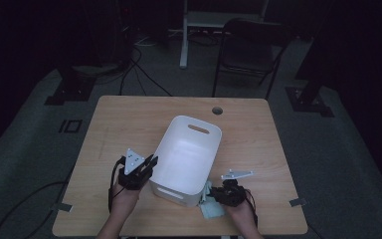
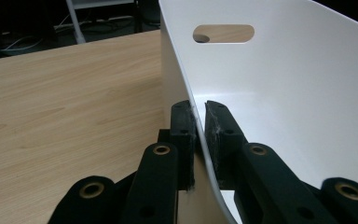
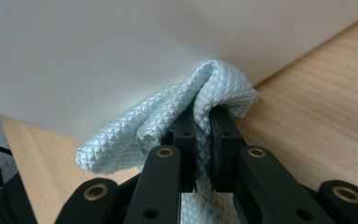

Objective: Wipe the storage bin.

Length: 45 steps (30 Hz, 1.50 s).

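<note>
Left gripper point(image 2: 199, 122) clamped on rim of white plastic bin point(image 1: 188, 158) mid-table; right gripper point(image 3: 203, 122) pinching pale blue waffle-weave cloth point(image 3: 168, 122) against bin's outer wall. Could tip bin or snag cloth under it.

one white bin point(image 1: 186, 159), one cloth point(image 3: 168, 121)

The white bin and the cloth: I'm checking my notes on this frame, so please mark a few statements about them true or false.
1. The left gripper clamps the white bin's side wall. True.
2. The right gripper is open and holds nothing. False: it is shut on a pale blue cloth.
3. The cloth lies inside the bin. False: it is outside, against the bin's wall.
4. The bin has a slot handle. True.
5. The bin stands on a wooden table. True.
</note>
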Each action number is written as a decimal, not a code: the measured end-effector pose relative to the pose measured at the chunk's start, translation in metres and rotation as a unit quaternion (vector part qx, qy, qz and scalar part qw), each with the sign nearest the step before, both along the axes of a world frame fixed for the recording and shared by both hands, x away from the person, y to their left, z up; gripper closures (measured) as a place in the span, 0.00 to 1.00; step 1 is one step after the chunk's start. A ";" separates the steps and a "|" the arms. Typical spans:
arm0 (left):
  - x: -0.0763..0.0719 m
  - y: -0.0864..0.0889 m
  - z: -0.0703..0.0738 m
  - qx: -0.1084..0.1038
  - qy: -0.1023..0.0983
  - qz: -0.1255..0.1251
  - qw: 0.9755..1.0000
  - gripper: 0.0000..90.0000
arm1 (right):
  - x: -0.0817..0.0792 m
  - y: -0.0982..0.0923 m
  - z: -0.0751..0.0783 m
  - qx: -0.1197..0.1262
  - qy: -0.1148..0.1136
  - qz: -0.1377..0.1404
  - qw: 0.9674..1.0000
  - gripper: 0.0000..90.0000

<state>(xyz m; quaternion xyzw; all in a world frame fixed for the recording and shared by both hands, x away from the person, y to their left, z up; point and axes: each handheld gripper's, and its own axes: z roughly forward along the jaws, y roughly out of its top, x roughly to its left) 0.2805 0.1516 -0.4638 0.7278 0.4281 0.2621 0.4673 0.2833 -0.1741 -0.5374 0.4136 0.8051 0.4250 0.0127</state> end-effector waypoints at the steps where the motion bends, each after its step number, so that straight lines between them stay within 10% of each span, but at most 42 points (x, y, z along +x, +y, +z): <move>1: 0.000 0.000 0.000 0.001 0.000 0.000 1.000 0.91 | -0.001 -0.001 0.004 0.001 -0.006 0.001 1.000 0.93; 13: 0.001 0.000 0.000 0.001 0.001 -0.001 1.000 0.92 | -0.008 -0.015 0.063 0.096 -0.084 0.020 0.992 0.92; 17: 0.001 -0.001 0.000 0.001 0.001 -0.008 1.000 0.92 | -0.006 -0.017 0.072 0.089 -0.104 0.020 0.990 0.92; 45: 0.000 -0.004 0.000 0.004 -0.003 -0.004 1.000 0.90 | 0.036 -0.017 0.006 0.017 -0.022 -0.028 0.999 0.93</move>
